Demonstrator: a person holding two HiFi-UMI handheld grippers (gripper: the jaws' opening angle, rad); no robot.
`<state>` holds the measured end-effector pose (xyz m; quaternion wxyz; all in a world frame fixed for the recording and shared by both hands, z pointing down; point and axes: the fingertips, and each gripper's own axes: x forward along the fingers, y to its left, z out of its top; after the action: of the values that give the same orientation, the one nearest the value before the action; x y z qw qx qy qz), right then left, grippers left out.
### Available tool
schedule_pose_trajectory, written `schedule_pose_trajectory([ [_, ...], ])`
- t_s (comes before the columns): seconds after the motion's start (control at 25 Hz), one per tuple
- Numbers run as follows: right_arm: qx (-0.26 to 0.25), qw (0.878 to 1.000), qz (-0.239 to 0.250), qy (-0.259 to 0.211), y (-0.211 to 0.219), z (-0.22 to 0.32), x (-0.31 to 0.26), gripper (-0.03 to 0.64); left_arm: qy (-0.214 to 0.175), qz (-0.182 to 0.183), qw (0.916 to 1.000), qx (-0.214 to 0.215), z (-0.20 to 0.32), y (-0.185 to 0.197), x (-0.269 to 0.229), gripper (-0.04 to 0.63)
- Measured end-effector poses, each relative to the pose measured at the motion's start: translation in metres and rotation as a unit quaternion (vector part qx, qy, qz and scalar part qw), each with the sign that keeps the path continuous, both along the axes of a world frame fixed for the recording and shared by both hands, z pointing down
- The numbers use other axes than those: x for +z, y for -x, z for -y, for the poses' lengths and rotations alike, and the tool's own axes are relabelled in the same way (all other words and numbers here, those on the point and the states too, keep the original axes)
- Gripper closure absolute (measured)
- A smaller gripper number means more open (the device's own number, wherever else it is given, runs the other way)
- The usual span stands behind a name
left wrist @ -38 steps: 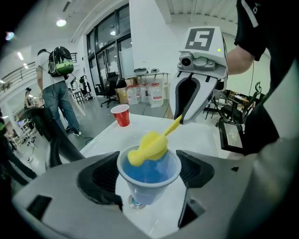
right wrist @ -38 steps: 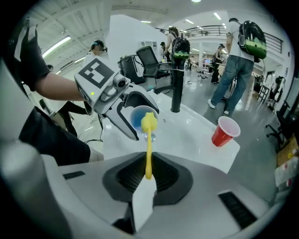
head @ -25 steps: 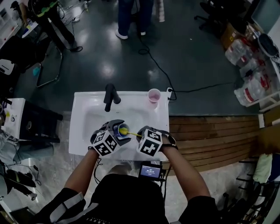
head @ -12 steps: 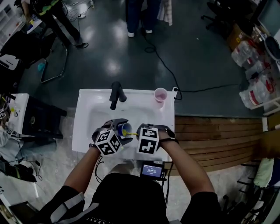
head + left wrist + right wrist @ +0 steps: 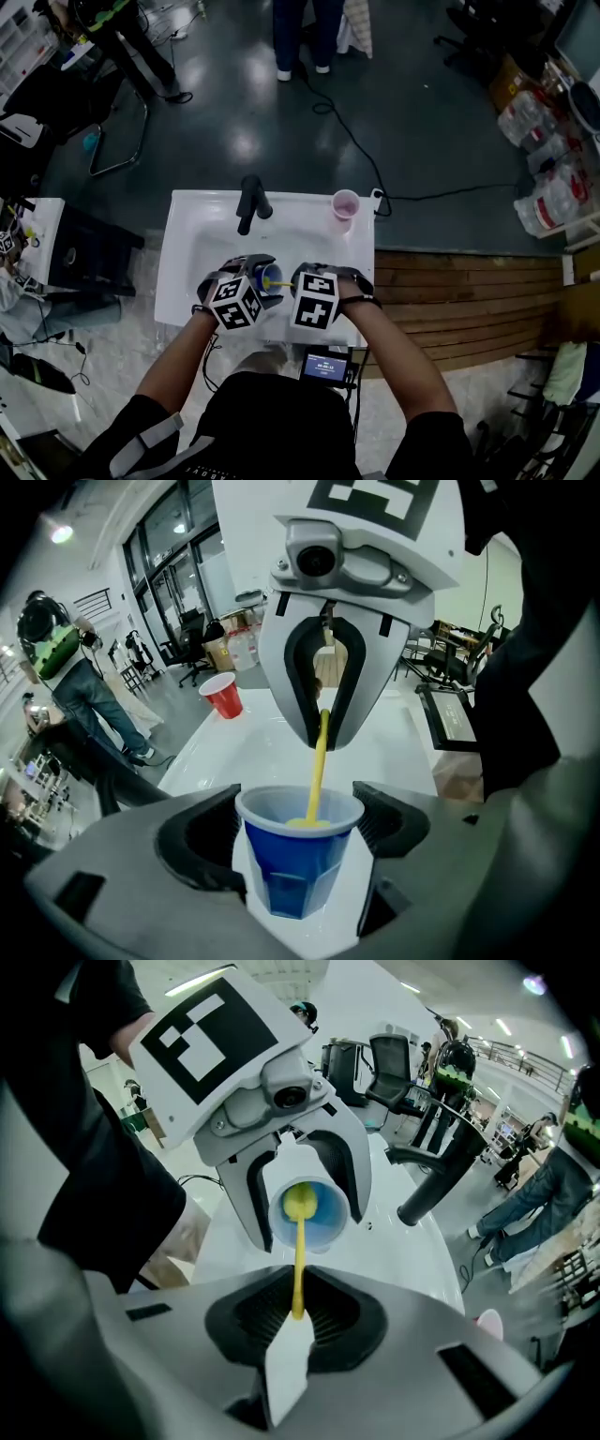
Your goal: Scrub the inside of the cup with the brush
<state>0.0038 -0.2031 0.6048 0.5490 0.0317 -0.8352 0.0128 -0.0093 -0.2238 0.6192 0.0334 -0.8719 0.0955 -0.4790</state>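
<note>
- while the blue plastic cup (image 5: 298, 883) is clamped by its sides between the two dark pads of the left gripper (image 5: 298, 841), its open mouth is turned toward the other gripper.
- the thin handle of the yellow plastic brush (image 5: 299, 1251) is pinched between the pressed-in jaws of the right gripper (image 5: 298, 1321). the handle is run straight out ahead of those jaws.
- the brush's rounded head is seen inside the cup, against the pale blue inner wall.
- in the head view, both grippers are held close together, with the cup between them, above the near part of the white ceramic sink (image 5: 183, 281).
- a black metal faucet (image 5: 248, 204) is seen beyond the left gripper.
- a pink plastic cup (image 5: 345, 203) is set beyond the right gripper, on the sink's far rim.
</note>
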Motion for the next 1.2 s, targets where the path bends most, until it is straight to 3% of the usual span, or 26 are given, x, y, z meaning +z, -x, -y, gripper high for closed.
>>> schedule_pose_trajectory([
  [0.32,0.02,0.999,-0.024,-0.007,-0.011,0.014,0.007,0.577,0.014,0.0,0.9997,-0.022,0.006,0.01,0.008,0.219],
  [0.6,-0.011,0.998,-0.052,-0.019,-0.007,0.017,0.018,0.577,0.016,0.001,0.9995,-0.028,0.009,0.019,0.01,0.219],
  [1.2,-0.018,0.999,-0.029,-0.03,0.004,0.017,-0.004,0.577,0.021,0.011,0.9992,-0.032,0.012,0.027,0.02,0.219],
])
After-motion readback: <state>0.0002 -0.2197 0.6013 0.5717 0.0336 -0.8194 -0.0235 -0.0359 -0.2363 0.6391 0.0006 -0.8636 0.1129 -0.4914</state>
